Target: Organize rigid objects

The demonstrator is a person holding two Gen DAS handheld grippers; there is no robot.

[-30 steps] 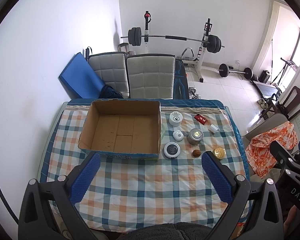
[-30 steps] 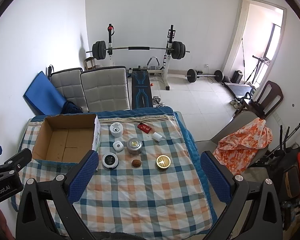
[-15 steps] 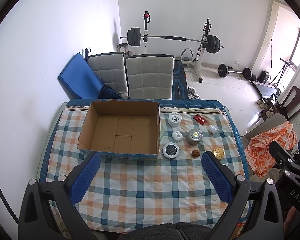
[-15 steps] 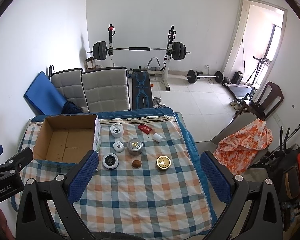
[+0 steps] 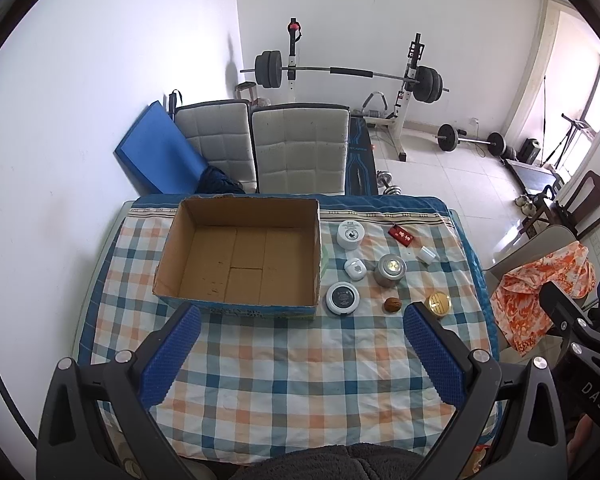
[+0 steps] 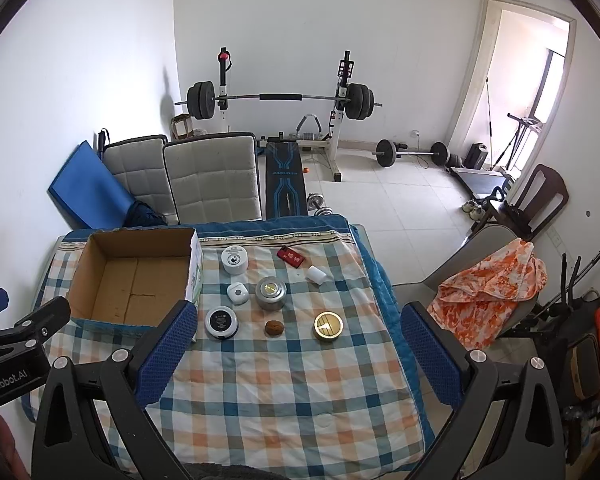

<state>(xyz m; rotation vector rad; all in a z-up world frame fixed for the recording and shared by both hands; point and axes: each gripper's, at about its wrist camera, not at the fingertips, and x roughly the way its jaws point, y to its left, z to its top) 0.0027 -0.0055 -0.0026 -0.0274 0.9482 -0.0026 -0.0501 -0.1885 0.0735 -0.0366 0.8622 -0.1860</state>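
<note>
Both grippers held above the near edge of the worktop, jaws wide apart, nothing between them.

Left gripper (image 5: 300,356) and right gripper (image 6: 298,354) hover over bare checked cloth (image 6: 284,396). Cardboard box (image 5: 240,256) sits open at the left; beside it, well apart from the grippers, lie white jar (image 6: 235,260), red card (image 6: 290,257), metal tin (image 6: 271,293), black-lidded jar (image 6: 221,322), walnut (image 6: 274,327) and gold lid (image 6: 328,325). Jar labels too small to read.

Slight camera drift; objects unmoved.
</note>
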